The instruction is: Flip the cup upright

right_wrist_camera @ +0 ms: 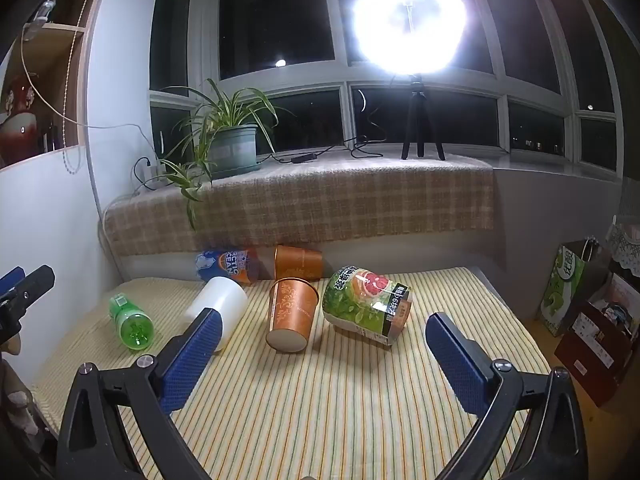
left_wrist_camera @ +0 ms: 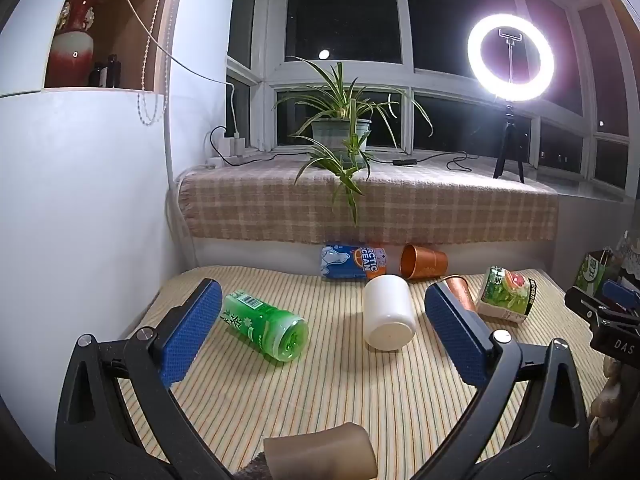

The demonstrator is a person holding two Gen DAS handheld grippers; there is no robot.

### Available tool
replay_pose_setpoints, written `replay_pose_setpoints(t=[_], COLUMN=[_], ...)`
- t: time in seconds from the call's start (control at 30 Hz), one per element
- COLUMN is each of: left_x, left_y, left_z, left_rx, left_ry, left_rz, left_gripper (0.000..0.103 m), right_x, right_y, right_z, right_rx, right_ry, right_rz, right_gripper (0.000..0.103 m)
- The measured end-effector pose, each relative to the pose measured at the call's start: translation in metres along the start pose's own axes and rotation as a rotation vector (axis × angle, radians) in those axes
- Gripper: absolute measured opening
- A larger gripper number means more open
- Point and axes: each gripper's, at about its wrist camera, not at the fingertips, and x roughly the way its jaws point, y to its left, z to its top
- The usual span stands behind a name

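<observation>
Orange cup [right_wrist_camera: 292, 316] on its side, frame centre of right view, base toward cam, on striped tabletop [right_wrist_camera: 320, 400]. Looks like light thin paper, crushable; grip mid-wall, gently. Right tool [right_wrist_camera: 320, 344] and left tool [left_wrist_camera: 320, 320] both spread wide, empty.

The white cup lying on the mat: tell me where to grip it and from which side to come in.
Grip the white cup across its smooth round side wall, near mid-length. It lies on its side on the striped mat, closed base toward the left gripper, whose jaws are already open around it. Probably best to come from above with that gripper, one finger on each flank; the green bottle lies apart to the left.
</observation>
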Motion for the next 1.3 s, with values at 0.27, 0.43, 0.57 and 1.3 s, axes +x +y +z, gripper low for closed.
replay_pose_setpoints(t=[0.27, 0.43, 0.57, 1.3], left_x=[-0.0019, -0.0054, -0.0041, 0.0001], left_y=[0.003, 0.0001, -0.0005, 0.0041], left_z=[0.0005, -0.0065, -0.007, -0.0028], left_rx=[-0.01, -0.004, -0.007, -0.009], left_ry=[-0.004, 0.003, 0.003, 0.011], left_rz=[0.01, 0.012, 0.012, 0.006], left_gripper=[0.103, 0.103, 0.103, 0.103], right_x=[0.0003, 0.003, 0.0002, 0.0002], right_y=[0.0012, -0.0001, 0.0052, 0.0065], right_z=[-0.0005, -0.0021, -0.0006, -0.0004], right_rx=[-0.001, -0.007, -0.013, -0.018], right_ry=[0.0, 0.001, 0.007, 0.01], right_rz=[0.003, 0.006, 0.006, 0.005], right_gripper=[0.103, 0.103, 0.103, 0.103])
